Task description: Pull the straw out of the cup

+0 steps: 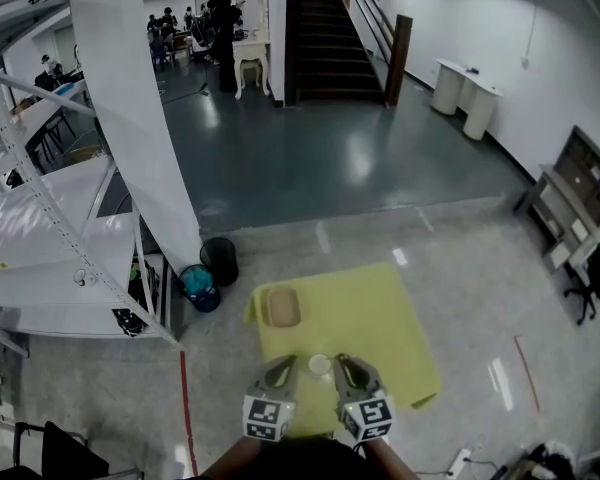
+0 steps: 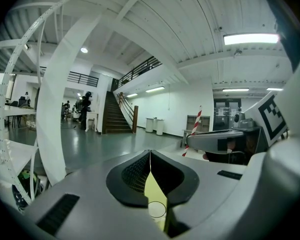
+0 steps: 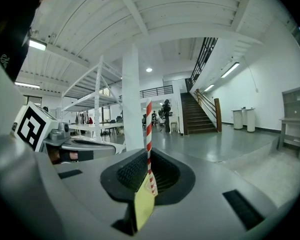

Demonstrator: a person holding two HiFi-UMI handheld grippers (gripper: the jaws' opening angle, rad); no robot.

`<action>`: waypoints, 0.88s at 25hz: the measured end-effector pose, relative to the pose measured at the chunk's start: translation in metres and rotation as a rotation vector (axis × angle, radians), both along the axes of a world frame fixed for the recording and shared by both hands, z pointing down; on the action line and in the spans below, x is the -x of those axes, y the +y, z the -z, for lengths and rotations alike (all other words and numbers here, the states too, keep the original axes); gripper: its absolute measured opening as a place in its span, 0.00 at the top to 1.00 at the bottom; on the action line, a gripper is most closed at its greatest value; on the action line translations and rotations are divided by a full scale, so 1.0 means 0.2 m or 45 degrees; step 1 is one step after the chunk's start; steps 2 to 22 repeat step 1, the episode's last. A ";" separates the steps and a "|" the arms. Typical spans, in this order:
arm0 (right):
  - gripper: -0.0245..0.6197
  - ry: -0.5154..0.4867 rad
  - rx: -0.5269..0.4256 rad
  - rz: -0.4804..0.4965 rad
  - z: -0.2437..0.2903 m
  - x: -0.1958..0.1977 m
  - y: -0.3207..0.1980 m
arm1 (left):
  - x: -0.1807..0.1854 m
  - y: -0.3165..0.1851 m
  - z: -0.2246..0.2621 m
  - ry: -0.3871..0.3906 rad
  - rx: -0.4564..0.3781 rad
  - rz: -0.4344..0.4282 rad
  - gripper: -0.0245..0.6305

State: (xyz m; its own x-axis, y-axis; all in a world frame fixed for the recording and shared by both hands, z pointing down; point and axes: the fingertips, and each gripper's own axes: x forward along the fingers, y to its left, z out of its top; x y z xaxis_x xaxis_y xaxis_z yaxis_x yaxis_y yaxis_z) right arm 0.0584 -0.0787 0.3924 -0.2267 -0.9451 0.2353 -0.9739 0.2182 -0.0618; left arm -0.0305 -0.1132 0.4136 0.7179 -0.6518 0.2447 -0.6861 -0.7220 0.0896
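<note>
Slippage is the main worry: the thin, smooth, red-and-white striped straw (image 3: 149, 129) stands upright, pinched between the ribbed black pads of the right gripper (image 1: 350, 368), and a tilt could let it slide or kink. Its lower tip seems clear of the small round white cup (image 1: 320, 365), low centre of the frame on a soft yellow cloth (image 1: 380, 313). The left gripper (image 1: 278, 370) is closed on nothing, so the light cup sits unbraced.
</note>
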 end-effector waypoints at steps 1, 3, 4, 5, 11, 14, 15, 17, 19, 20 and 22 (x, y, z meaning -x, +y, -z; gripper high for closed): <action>0.91 0.002 0.001 0.002 0.00 0.01 0.01 | 0.01 0.01 0.00 -0.001 0.003 0.001 0.89; 0.91 0.002 0.001 0.002 0.00 0.01 0.01 | 0.01 0.01 0.00 -0.001 0.003 0.001 0.89; 0.91 0.002 0.001 0.002 0.00 0.01 0.01 | 0.01 0.01 0.00 -0.001 0.003 0.001 0.89; 0.91 0.002 0.001 0.002 0.00 0.01 0.01 | 0.01 0.01 0.00 -0.001 0.003 0.001 0.89; 0.91 0.002 0.001 0.002 0.00 0.01 0.01 | 0.01 0.01 0.00 -0.001 0.003 0.001 0.89; 0.91 0.002 0.001 0.002 0.00 0.01 0.01 | 0.01 0.01 0.00 -0.001 0.003 0.001 0.89; 0.91 0.002 0.001 0.002 0.00 0.01 0.01 | 0.01 0.01 0.00 -0.001 0.003 0.001 0.89; 0.91 0.002 0.001 0.002 0.00 0.01 0.01 | 0.01 0.01 0.00 -0.001 0.003 0.001 0.89; 0.91 0.002 0.001 0.002 0.00 0.01 0.01 | 0.01 0.01 0.00 -0.001 0.003 0.001 0.89; 0.91 0.002 0.001 0.002 0.00 0.01 0.01 | 0.01 0.01 0.00 -0.001 0.003 0.001 0.89; 0.91 0.002 0.001 0.002 0.00 0.01 0.01 | 0.01 0.01 0.00 -0.001 0.003 0.001 0.89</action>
